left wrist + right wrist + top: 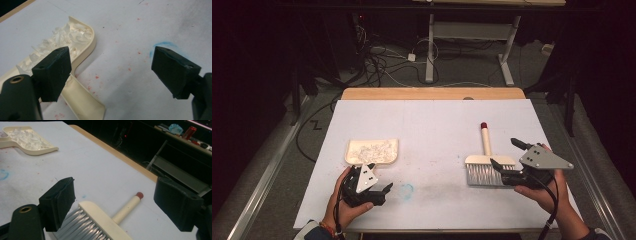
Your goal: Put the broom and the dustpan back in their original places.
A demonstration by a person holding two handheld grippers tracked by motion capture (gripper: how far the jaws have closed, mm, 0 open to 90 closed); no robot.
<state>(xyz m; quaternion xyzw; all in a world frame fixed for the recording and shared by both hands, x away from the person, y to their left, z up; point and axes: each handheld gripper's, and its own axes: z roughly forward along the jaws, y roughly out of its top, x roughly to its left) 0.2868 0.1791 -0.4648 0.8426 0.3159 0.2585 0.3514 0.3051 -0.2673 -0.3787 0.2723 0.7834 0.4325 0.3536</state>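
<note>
A cream dustpan (388, 150) lies at the left of the white table and holds white shreds (371, 149). My left gripper (379, 180) hovers open just in front of it. In the left gripper view, my left gripper (112, 60) has one jaw over the dustpan (88, 47) near its handle (82, 100), and bare table shows between the jaws. A cream brush (486, 160) with grey bristles lies at the right, its red-tipped handle pointing away. My right gripper (504, 152) stands open over the head of the brush (100, 217), in the right gripper view (117, 195) with the jaws apart on either side, touching nothing.
A blue smudge (406, 190) marks the white sheet (432, 120) between the two hands, and red specks dot it near the dustpan. A wooden edge (432, 93) runs along the far side. Behind it are floor cables (382, 60) and a desk frame (472, 35).
</note>
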